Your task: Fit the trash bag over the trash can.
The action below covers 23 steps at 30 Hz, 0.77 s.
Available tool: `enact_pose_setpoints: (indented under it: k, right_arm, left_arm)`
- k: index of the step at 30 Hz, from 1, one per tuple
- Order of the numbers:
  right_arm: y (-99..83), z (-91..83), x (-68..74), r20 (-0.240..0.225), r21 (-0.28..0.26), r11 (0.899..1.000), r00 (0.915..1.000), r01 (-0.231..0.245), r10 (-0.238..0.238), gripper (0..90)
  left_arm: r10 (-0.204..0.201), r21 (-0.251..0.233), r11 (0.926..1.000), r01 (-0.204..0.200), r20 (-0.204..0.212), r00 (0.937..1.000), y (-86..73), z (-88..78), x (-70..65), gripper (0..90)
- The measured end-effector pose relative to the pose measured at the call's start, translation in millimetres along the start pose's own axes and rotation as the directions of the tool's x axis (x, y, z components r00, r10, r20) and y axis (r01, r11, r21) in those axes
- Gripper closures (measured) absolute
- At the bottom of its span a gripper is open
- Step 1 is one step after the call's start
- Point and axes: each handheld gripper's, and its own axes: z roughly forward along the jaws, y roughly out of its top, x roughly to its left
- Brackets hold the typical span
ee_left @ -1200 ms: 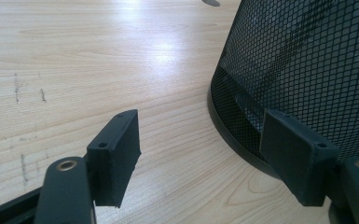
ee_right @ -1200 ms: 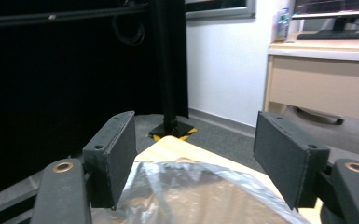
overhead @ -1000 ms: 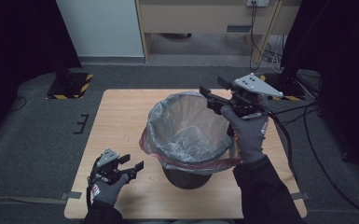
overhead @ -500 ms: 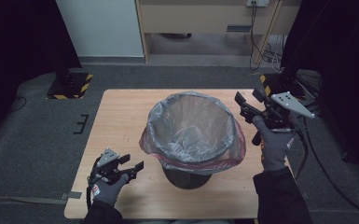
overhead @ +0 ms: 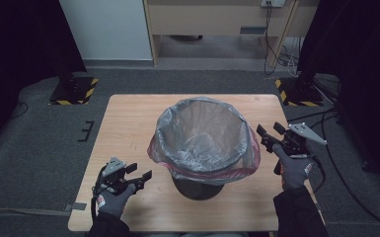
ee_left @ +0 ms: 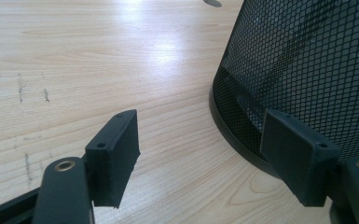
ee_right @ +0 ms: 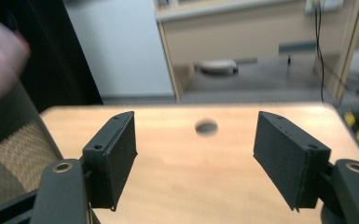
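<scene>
Fingers (ee_right: 112,158) of the right gripper (overhead: 271,133) stand wide apart, empty, at three o'clock of the lined bin (overhead: 202,143) mid-desk (overhead: 128,123). Left gripper (overhead: 140,173), at seven o'clock, gapes empty too. Liner looks fitted; next likely both hands rest.

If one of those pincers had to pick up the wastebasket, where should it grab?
Probably the top rim of the wastebasket, coming from above with one jaw inside and one outside. The mesh body is far wider than the open jaws, and the rim, with the plastic liner folded over it, is the thin edge on offer. The right gripper is nearest.
</scene>
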Motion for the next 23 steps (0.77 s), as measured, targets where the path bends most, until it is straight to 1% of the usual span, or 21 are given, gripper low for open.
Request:
enact_pose_setpoints:
  k: [1, 2, 3, 5, 7, 8, 9, 10, 11, 12, 13, 15, 16, 17, 18, 19, 20, 21, 22, 23]
  right_arm:
    - [-7.1, 2.0, -2.7, 0.000, 0.028, 1.000, 1.0000, -0.006, 0.006, 29.0]
    - [-14.4, 4.2, -6.4, 0.004, 0.049, 0.999, 1.0000, 0.003, -0.003, 28.9]
    - [-20.0, 5.6, -8.7, 0.006, 0.064, 0.998, 1.0000, -0.003, 0.003, 28.9]
    - [-35.6, 8.2, -15.0, 0.003, 0.108, 0.993, 0.9994, -0.036, 0.036, 28.4]
    - [-47.1, 9.2, -20.2, 0.005, 0.151, 0.988, 0.9998, -0.017, 0.017, 27.4]
    - [-53.9, 9.8, -23.5, 0.007, 0.181, 0.983, 0.9999, -0.012, 0.011, 27.0]
    - [-58.0, 10.4, -26.5, -0.001, 0.206, 0.979, 1.0000, -0.003, 0.003, 26.0]
    - [-61.0, 11.3, -28.3, -0.015, 0.230, 0.973, 0.9998, -0.005, 0.009, 24.6]
    - [-64.0, 12.1, -30.8, -0.029, 0.251, 0.968, 0.9996, 0.010, -0.003, 24.1]
    - [-67.4, 12.7, -32.4, -0.035, 0.260, 0.966, 0.9993, 0.019, -0.010, 24.0]
    - [-70.6, 13.0, -34.8, -0.041, 0.279, 0.959, 0.9987, 0.040, -0.029, 23.8]
    - [-77.0, 14.2, -39.6, -0.032, 0.320, 0.946, 0.9983, 0.057, -0.050, 23.3]
    - [-79.5, 14.6, -43.0, -0.030, 0.343, 0.937, 0.9978, 0.065, -0.059, 22.6]
    - [-81.4, 15.1, -45.7, -0.021, 0.354, 0.933, 0.9975, 0.070, -0.068, 22.0]
    - [-83.9, 15.3, -50.0, -0.008, 0.374, 0.924, 0.9971, 0.073, -0.075, 21.2]
    - [-85.0, 15.5, -52.3, -0.004, 0.388, 0.919, 0.9970, 0.073, -0.077, 20.8]
    - [-85.8, 15.4, -54.6, 0.006, 0.397, 0.915, 0.9970, 0.068, -0.077, 20.7]
    - [-86.3, 15.7, -57.0, 0.011, 0.404, 0.911, 0.9959, 0.077, -0.089, 20.2]
    - [-86.2, 15.9, -57.2, 0.012, 0.410, 0.910, 0.9968, 0.067, -0.079, 20.1]
    - [-86.2, 16.5, -57.5, 0.010, 0.410, 0.909, 0.9967, 0.070, -0.081, 19.7]
  left_arm:
    - [0.001, 0.001, 1.0000, -0.001, -0.001, 1.0000, 0.1, 0.0, 0.3, 26.9]
    - [0.001, 0.001, 1.0000, -0.001, -0.003, 1.0000, 0.1, -0.1, 0.6, 26.8]
    - [0.000, 0.000, 1.0000, 0.000, -0.007, 1.0000, 0.0, -0.4, 1.0, 26.6]
    - [-0.003, 0.003, 1.0000, 0.003, -0.012, 0.9999, -0.3, -0.5, 2.0, 26.3]
    - [-0.005, 0.011, 0.9999, 0.005, -0.018, 0.9998, -0.6, -0.3, 3.7, 26.0]
    - [-0.007, 0.016, 0.9998, 0.007, -0.020, 0.9998, -0.9, 0.0, 4.8, 25.7]
    - [-0.011, 0.022, 0.9997, 0.011, -0.022, 0.9997, -1.3, 0.5, 6.0, 25.4]
    - [-0.012, 0.031, 0.9994, 0.013, -0.026, 0.9996, -1.8, 0.7, 7.4, 24.8]
    - [-0.016, 0.037, 0.9992, 0.017, -0.031, 0.9994, -2.2, 1.0, 8.7, 24.8]
    - [-0.015, 0.046, 0.9988, 0.016, -0.039, 0.9991, -2.5, 0.8, 10.4, 24.6]
    - [-0.016, 0.053, 0.9984, 0.018, -0.047, 0.9988, -2.8, 0.9, 12.4, 24.3]
    - [-0.022, 0.069, 0.9973, 0.026, -0.062, 0.9978, -3.9, 1.3, 16.7, 23.3]
    - [-0.022, 0.079, 0.9965, 0.027, -0.069, 0.9974, -4.2, 1.5, 18.4, 23.1]
    - [-0.024, 0.092, 0.9952, 0.031, -0.078, 0.9967, -5.1, 2.2, 20.9, 22.4]
    - [-0.024, 0.102, 0.9943, 0.032, -0.082, 0.9963, -5.5, 2.7, 22.3, 22.2]
    - [-0.024, 0.115, 0.9927, 0.034, -0.085, 0.9960, -6.1, 3.9, 23.7, 21.6]
    - [-0.019, 0.131, 0.9909, 0.030, -0.088, 0.9959, -6.6, 4.8, 24.9, 20.9]
    - [-0.015, 0.142, 0.9895, 0.028, -0.088, 0.9960, -7.2, 6.0, 26.0, 20.8]
    - [-0.013, 0.159, 0.9869, 0.028, -0.092, 0.9957, -7.8, 7.4, 27.0, 20.1]
    - [-0.013, 0.163, 0.9862, 0.028, -0.092, 0.9957, -8.3, 8.1, 27.8, 19.8]
